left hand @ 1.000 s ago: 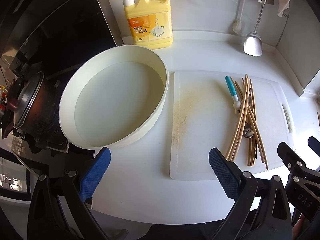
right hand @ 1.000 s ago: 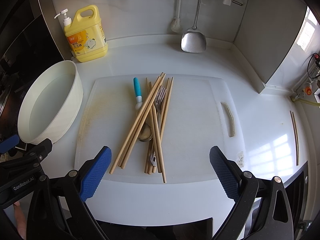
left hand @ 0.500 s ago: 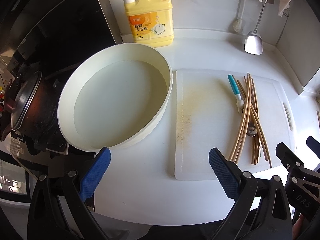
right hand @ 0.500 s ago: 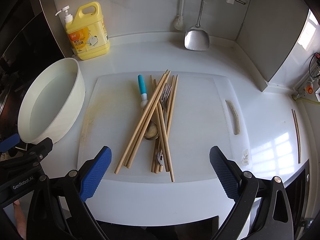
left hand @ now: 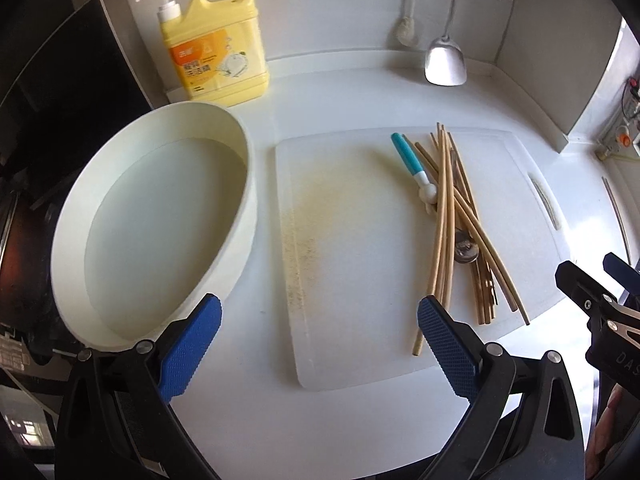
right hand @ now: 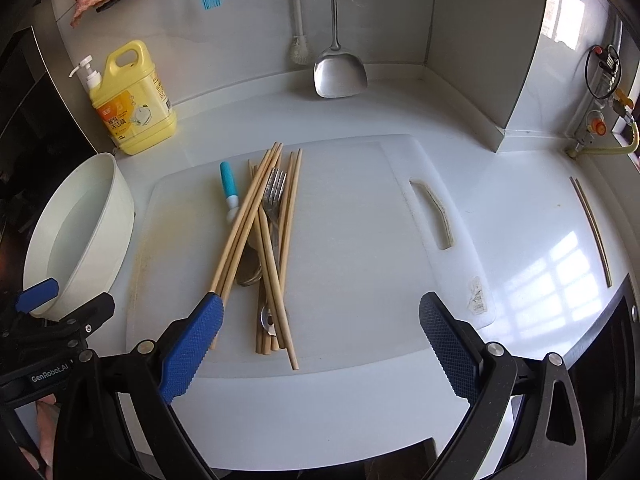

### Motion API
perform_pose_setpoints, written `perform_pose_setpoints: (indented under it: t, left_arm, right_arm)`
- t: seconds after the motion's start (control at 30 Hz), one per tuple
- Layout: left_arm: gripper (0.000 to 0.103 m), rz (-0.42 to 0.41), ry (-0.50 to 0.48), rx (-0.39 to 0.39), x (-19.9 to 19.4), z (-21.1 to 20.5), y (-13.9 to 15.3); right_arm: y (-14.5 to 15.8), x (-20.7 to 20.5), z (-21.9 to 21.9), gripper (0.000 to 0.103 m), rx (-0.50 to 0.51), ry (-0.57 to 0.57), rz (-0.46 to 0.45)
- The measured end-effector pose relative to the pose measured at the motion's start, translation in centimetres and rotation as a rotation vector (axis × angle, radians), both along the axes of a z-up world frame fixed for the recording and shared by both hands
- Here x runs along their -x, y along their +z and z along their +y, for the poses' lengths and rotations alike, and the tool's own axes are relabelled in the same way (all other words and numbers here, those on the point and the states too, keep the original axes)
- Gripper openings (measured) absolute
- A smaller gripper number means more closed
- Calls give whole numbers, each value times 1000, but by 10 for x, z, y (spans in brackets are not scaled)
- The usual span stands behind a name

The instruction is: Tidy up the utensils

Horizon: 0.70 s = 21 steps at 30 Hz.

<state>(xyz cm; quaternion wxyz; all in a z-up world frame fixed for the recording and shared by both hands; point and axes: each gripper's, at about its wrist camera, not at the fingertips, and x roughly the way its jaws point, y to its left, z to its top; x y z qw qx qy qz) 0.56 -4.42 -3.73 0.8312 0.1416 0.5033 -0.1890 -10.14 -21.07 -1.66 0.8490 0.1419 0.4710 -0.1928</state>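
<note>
A pile of wooden chopsticks [right hand: 276,248] lies on a white cutting board [right hand: 360,240], mixed with a metal fork [right hand: 274,196], a metal spoon [right hand: 249,272] and a blue-handled utensil [right hand: 229,184]. The pile also shows in the left wrist view [left hand: 452,220] on the board [left hand: 360,248]. My right gripper [right hand: 320,344] is open and empty over the board's near edge, its left finger by the chopstick ends. My left gripper [left hand: 320,344] is open and empty, between the white basin [left hand: 152,232] and the pile.
A yellow detergent bottle [right hand: 130,104] stands at the back left. A metal spatula [right hand: 339,72] hangs on the back wall. Two more chopsticks [right hand: 592,228] lie on the counter at the right. A stove with a dark pot [left hand: 16,248] is at the far left.
Both grippers have swung to the right and closer to the board. The utensils have not moved.
</note>
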Motion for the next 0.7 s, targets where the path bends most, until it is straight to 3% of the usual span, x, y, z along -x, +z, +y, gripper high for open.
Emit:
perform_pose_setpoints:
  t: [0.13, 0.27, 0.47, 0.7]
  left_arm:
    - [97, -47, -18, -4, 3, -17, -10]
    - [97, -57, 6, 60, -1, -27, -15]
    - [97, -82, 71, 117, -1, -48, -26]
    - [97, -136, 81, 91, -6, -72, -47]
  right_arm:
    - [-13, 5, -14, 94, -19, -4, -6]
    - [-24, 8, -27, 94, -2, 48, -21]
    - [-46, 7, -62, 94, -72, 91, -60]
    - [-64, -6, -69, 94, -76, 193, -79]
